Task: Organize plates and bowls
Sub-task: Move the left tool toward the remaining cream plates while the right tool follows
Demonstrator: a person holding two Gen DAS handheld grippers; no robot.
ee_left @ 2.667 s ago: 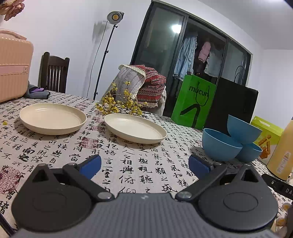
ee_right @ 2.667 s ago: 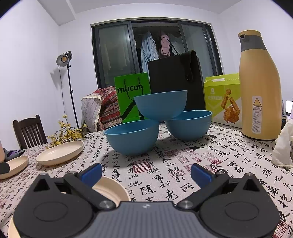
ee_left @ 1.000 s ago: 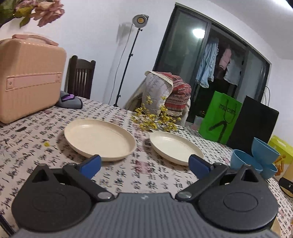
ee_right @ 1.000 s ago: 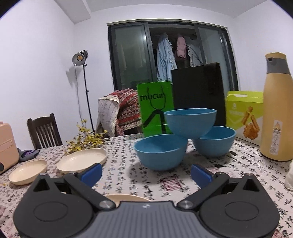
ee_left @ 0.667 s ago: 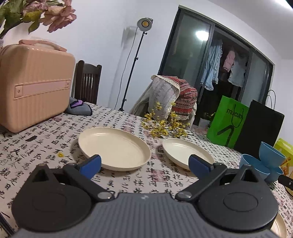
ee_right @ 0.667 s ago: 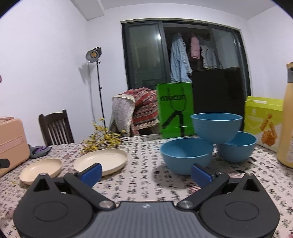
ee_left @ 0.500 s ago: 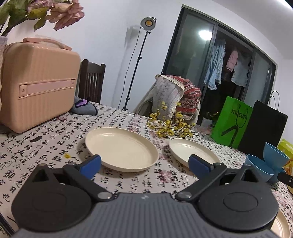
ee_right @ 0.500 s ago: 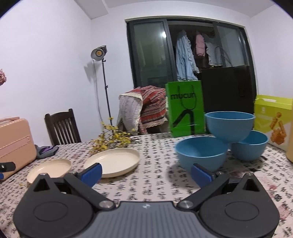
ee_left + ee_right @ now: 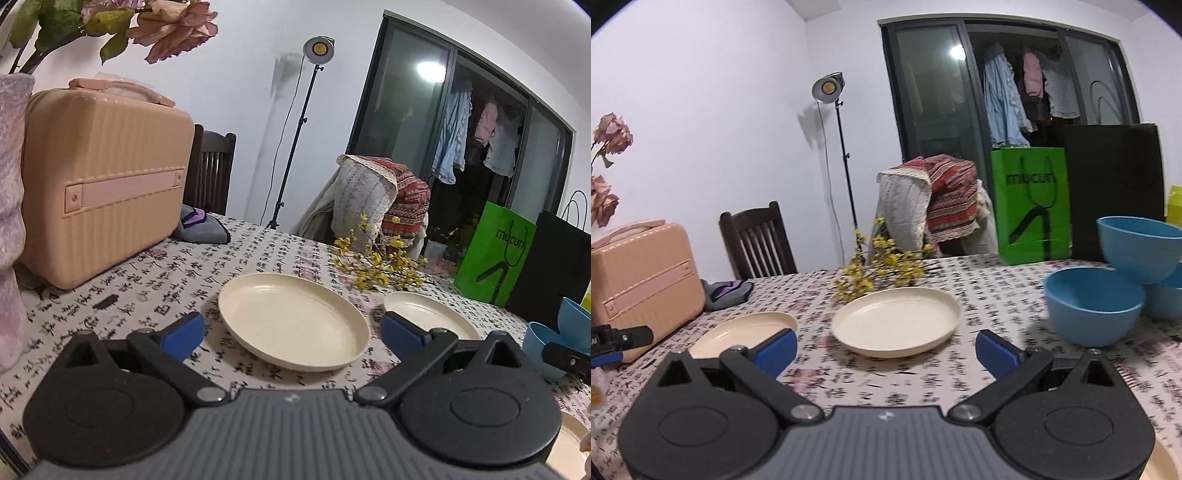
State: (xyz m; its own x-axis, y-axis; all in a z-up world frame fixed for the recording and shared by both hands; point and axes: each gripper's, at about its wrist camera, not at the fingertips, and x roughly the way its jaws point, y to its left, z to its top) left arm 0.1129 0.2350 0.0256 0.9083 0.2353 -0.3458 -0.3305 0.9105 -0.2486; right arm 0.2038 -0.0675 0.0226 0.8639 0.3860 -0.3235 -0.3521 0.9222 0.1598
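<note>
L to R: left gripper (image 9: 291, 330) w/ blue pads spread wide, nothing between them, hovering low over the table, lined up on the nearer round cream shallow plate (image 9: 291, 325). Second cream plate (image 9: 430, 319) lies just beside it to the right, apart, no contact. Right gripper (image 9: 886, 349) likewise gaping and empty, facing that second plate (image 9: 895, 321). Further right, three blue round plastic bowls (image 9: 1095, 304): two on the cloth, the third perched across them, tilted. A further cream rim (image 9: 569, 446) peeks bottom-right, mostly hidden.

Risks, as I judge: plate rims sit low and flat on the cloth, so a pad could skid over the edge or snag the fabric and drag it, nudging the perched bowl off. Yellow flower sprigs (image 9: 875, 273) touch or nearly touch the second plate's far edge; could get caught.

Surface: table under a white cloth printed w/ black calligraphy (image 9: 166, 280). Room: pink hard case (image 9: 99, 177) at left, dark wooden chair (image 9: 757, 242), lamp on stand (image 9: 829, 86), green paper bag (image 9: 1030, 203), black bag (image 9: 1115, 188), dark glass doors w/ clothes behind.
</note>
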